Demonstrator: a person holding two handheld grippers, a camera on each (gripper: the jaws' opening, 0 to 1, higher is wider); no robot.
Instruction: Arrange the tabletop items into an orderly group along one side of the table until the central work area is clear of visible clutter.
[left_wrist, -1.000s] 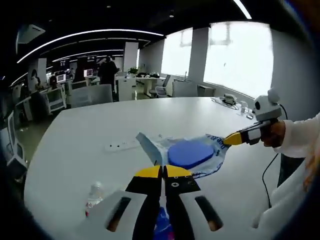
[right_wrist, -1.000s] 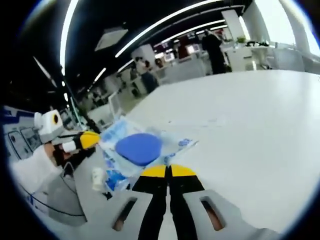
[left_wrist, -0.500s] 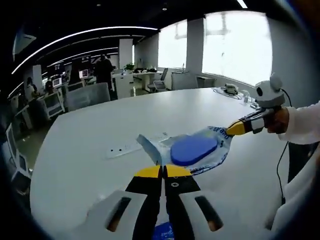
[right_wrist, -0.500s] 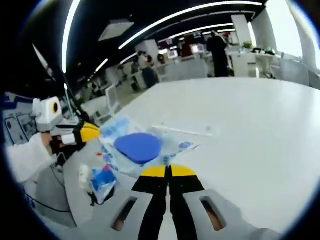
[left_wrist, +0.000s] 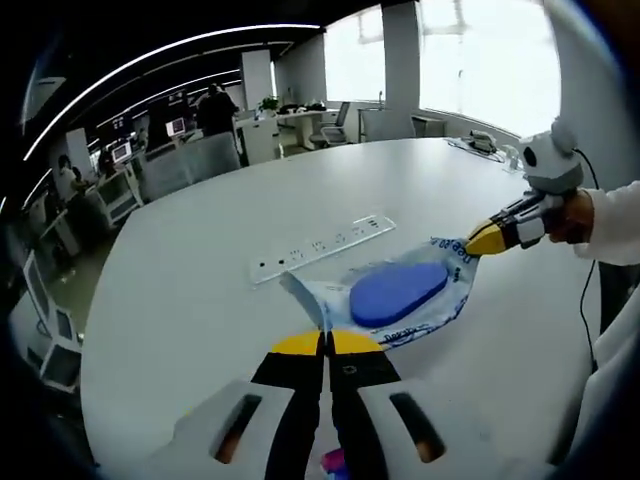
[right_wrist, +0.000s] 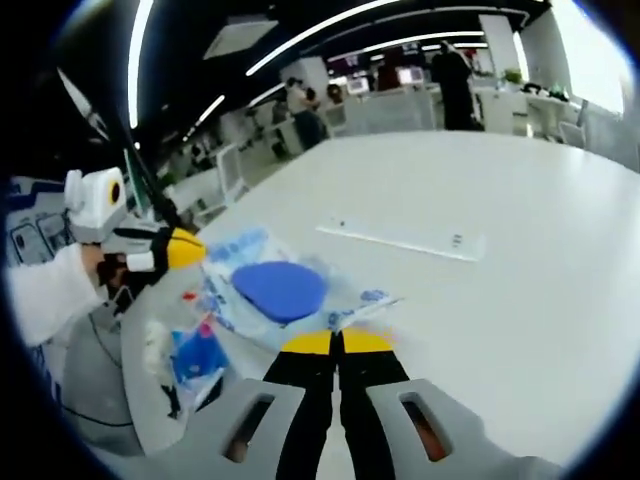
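One clear plastic packet (left_wrist: 395, 298) with a single blue oval pad (left_wrist: 398, 293) inside hangs stretched between the two grippers, above the white table (left_wrist: 180, 300). In the left gripper view its long axis runs from lower centre up toward the right edge of the frame: the left gripper (left_wrist: 326, 344), jaws pressed together, pinches the near corner, and the right gripper (left_wrist: 484, 240) grips the far corner with its yellow tip (whether that tip actually bites the plastic is too small to tell here). In the right gripper view the same packet (right_wrist: 285, 290) lies from bottom centre up to the left, the right gripper (right_wrist: 337, 342) clamped shut on one edge and the left gripper (right_wrist: 180, 248) holding the opposite corner at the left of the frame, a white sleeve (right_wrist: 45, 295) behind it.

One long white power strip (left_wrist: 322, 244) lies on the table above the packet in the left gripper view; it is also in the right gripper view (right_wrist: 400, 241), upper right of the packet. The right gripper view alone gives the clutter at lower left: one blue package (right_wrist: 197, 358) and a pale, blurred object (right_wrist: 155, 345) beside it near the table edge.
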